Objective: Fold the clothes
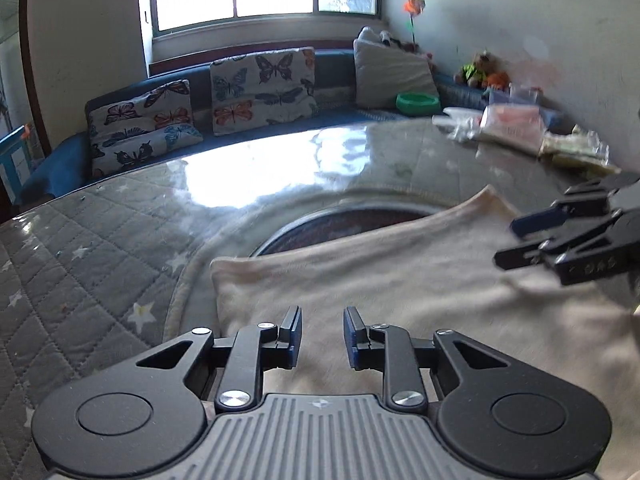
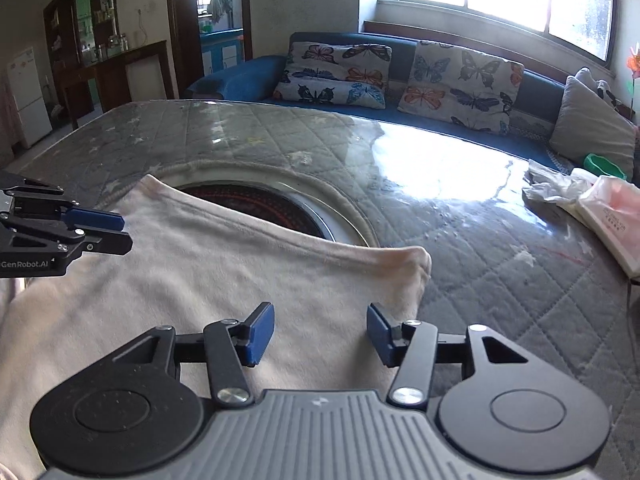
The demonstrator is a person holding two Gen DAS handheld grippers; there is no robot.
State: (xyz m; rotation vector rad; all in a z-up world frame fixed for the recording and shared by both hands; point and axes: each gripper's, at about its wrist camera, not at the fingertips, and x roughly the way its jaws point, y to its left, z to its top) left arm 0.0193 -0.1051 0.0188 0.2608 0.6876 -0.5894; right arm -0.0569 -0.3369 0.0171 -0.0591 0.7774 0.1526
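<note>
A cream garment (image 1: 400, 280) (image 2: 200, 272) lies spread flat on the quilted grey table (image 1: 100, 240) (image 2: 480, 280), its far edge a straight fold. My left gripper (image 1: 322, 332) hovers over the garment's near left part, its blue pads a little apart with nothing between them. In the right wrist view the left gripper (image 2: 124, 234) shows at the left edge, above the cloth. My right gripper (image 2: 320, 328) stands open over the garment near its right corner, with nothing between its pads. In the left wrist view the right gripper (image 1: 508, 242) enters from the right.
A round cut-out with a dark hotplate (image 1: 344, 228) (image 2: 256, 204) sits just beyond the garment, partly covered by it. Plastic bags and packets (image 1: 512, 124) (image 2: 600, 208) lie at the table's far right. A blue sofa with butterfly cushions (image 1: 260, 88) and a green bowl (image 1: 418, 103) stands behind.
</note>
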